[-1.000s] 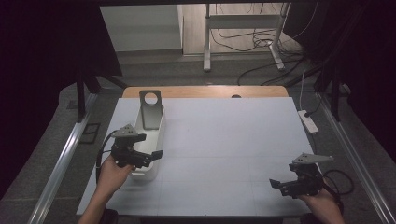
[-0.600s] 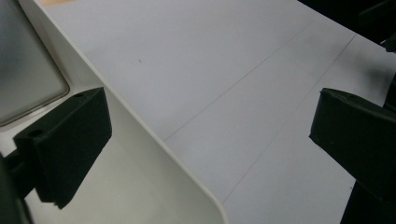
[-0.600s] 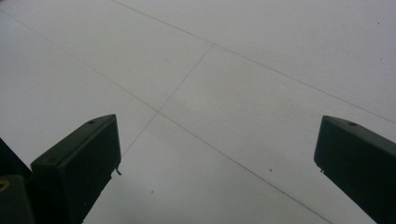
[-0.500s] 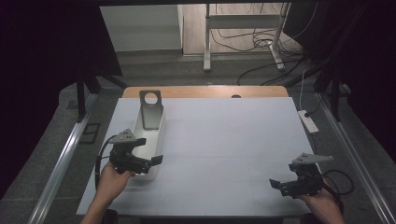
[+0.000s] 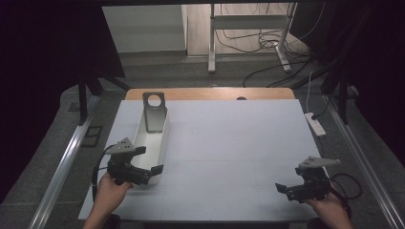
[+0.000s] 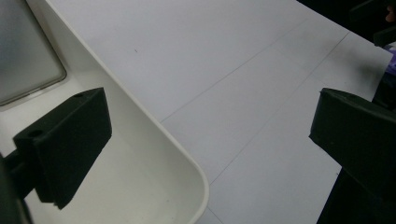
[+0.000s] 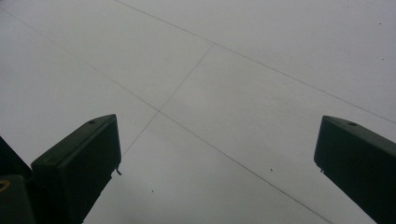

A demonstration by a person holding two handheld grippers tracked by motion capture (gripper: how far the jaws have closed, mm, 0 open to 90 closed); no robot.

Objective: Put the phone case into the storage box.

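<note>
White table (image 5: 224, 143) spreads ahead of both claws, bare but for faint seams. Next in size, the long white tray (image 5: 152, 143) runs away from the left claw (image 5: 148, 160), a grey plate with a round hole (image 5: 154, 110) leaning at its far end. That left claw is spread wide, straddling the tray's near corner wall: one jaw inside, one outside. Closing off-centre on the rounded corner could make the thin wall slip out, or tip the tray and topple the plate. The right claw (image 5: 282, 188) hovers spread, well apart, over the table.
</note>
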